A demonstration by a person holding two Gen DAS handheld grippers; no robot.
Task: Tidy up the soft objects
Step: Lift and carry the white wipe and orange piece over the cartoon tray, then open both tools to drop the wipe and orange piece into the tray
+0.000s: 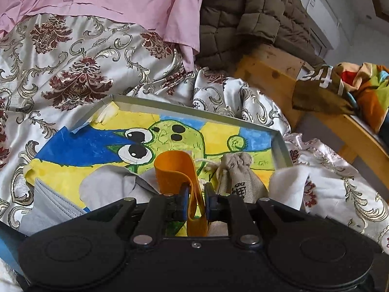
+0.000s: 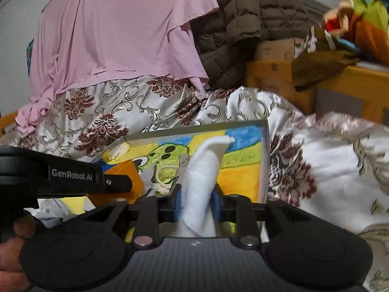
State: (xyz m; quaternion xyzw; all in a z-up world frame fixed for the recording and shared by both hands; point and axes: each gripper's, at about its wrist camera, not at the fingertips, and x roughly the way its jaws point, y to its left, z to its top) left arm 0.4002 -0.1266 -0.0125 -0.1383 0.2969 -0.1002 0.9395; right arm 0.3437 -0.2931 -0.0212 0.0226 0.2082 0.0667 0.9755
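Left wrist view: left claw (image 1: 196,196) nearly pressed together, pinching an orange strap (image 1: 178,170) — the strap loops up and forward from between the blue pads, over a tray (image 1: 279,141) lined with a frog drawing. The tray sits on a patterned bedspread (image 1: 73,68). A small burlap pouch (image 1: 237,172) lies in the tray just right of the claw; a grey cloth (image 1: 109,185) just left.

Right wrist view: right claw (image 2: 196,200) partly spread, a white cloth (image 2: 201,170) standing between its pads — whether they press it, cannot tell. The cloth rises over the tray's right part.
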